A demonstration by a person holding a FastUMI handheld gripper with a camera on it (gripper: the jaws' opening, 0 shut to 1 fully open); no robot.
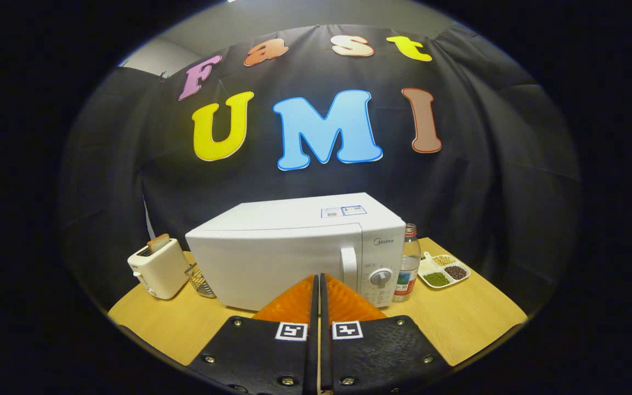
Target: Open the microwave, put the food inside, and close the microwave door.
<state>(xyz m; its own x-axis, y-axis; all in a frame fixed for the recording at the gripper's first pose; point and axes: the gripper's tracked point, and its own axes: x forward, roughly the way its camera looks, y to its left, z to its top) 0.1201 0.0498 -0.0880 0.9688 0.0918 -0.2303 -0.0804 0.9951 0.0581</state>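
gripper (319,285): fingers pressed together with nothing between them, pointing at the lower front of the microwave, apart from it.
microwave (294,247): white, on the wooden table (475,323), door closed.
door handle (349,267): upright, just ahead of the fingertips and a little to their right, beside the dial (380,277).
food: likely the divided dish of beans (443,270), right of the bottle (408,263), beyond the fingers.
step: opening not yet begun.
next move: spread the fingers, reach the handle, pull the door open.
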